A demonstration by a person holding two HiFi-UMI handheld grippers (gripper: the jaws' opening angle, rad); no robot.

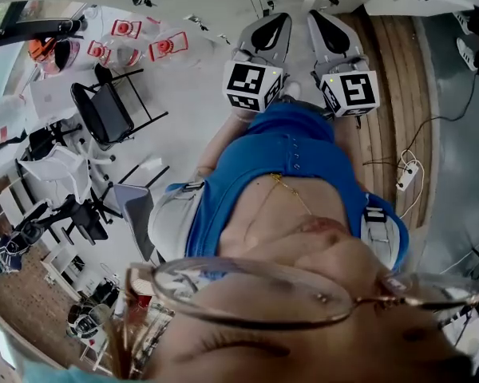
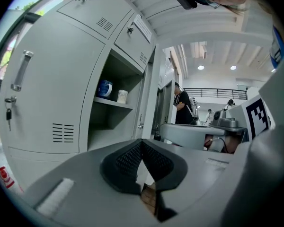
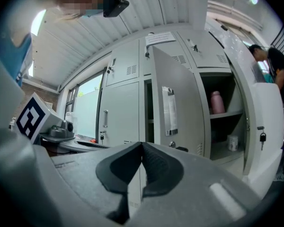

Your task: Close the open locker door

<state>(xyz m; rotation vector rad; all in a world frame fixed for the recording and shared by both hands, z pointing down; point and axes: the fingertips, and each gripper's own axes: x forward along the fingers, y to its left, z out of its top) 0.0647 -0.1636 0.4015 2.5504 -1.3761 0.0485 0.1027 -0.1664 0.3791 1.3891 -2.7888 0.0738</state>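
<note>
Grey metal lockers fill both gripper views. In the right gripper view an open locker door [image 3: 173, 109] with a paper label swings out toward me, just beyond my right gripper [image 3: 142, 146], which is shut and empty. To its right a second open compartment holds a pink bottle [image 3: 217, 102] and a white cup [image 3: 233, 142]. In the left gripper view an open compartment [image 2: 114, 112] holds a blue mug [image 2: 104, 88] and a white cup [image 2: 122, 96]. My left gripper [image 2: 142, 144] is shut and empty, some way off from it. The head view shows both grippers held side by side, left [image 1: 270, 24] and right [image 1: 326, 21].
A black folding chair [image 1: 104, 110] and more chairs stand at the left of the head view. A white power strip [image 1: 405, 175] with cables lies on the floor at the right. A person in black [image 2: 182, 107] stands beyond the lockers; another person [image 3: 274, 60] leans in at the right.
</note>
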